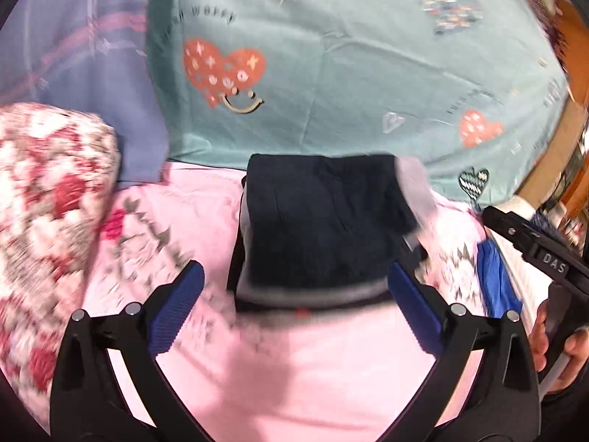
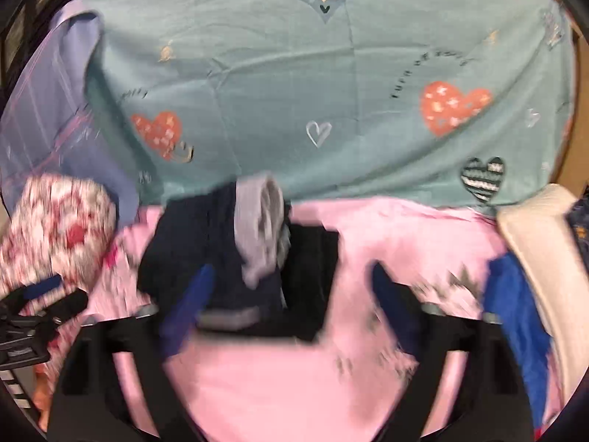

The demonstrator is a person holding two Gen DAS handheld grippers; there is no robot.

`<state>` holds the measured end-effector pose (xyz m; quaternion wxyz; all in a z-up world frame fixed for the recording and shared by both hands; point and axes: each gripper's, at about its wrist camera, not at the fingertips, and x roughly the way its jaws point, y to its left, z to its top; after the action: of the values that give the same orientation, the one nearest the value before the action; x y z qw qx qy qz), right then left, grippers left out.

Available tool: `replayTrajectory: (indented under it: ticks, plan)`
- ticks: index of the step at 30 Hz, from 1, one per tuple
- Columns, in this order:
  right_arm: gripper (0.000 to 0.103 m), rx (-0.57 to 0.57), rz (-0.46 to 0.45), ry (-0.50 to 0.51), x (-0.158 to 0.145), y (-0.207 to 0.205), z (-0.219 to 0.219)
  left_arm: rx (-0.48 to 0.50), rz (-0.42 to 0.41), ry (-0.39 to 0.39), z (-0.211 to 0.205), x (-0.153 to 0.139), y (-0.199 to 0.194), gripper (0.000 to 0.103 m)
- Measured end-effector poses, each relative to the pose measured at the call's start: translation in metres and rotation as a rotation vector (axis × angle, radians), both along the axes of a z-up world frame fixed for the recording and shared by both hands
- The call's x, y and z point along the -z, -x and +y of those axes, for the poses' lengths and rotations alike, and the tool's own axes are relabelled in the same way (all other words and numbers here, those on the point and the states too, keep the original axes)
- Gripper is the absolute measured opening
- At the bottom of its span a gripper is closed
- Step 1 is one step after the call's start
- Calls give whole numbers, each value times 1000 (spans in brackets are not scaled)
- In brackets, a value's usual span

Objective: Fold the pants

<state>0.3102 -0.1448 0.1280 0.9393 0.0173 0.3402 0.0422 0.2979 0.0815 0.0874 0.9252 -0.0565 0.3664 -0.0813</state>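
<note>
One folded pants (image 1: 316, 221), two open claws (image 1: 296, 305)

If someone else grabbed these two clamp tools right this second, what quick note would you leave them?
Left gripper: open, empty, just in front of the folded pants.
Right gripper: open, empty, its left finger over the bundle's near edge.
The dark navy pants lie folded in a compact bundle on the pink floral sheet, near the teal heart-print bedspread.
Done: the main folds.
Left: a grey lining flap sticks up on the bundle; probably tuck it flat.
</note>
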Motion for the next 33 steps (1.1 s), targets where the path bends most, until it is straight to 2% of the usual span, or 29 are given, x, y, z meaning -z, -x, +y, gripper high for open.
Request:
replayTrajectory:
  ticks: [4,7,10,14,16,23,33]
  plan:
    - [101,-10,7,23,47,78,0,-66,-70,-117,-26,11,79,101]
    - [101,11,-6,13,83,117,2,-82,-96,-94,-34,25,106,101]
    - [101,39,-48,-8,97,129,4,-72,-97,-81,-42,41,113,101]
    - [101,48,-94,80,99,134,9,-99,-109,-157,-49,65,113,101]
    - [101,82,-117,105,101,137,8,-97,-116,-153,-48,71,112,101]
    - [101,54,-3,74,123,129,6,-79,-37,-113,-40,97,104,101]
    - [101,67,-14,76,121,133,6,-95,-62,-119,-40,97,109,101]
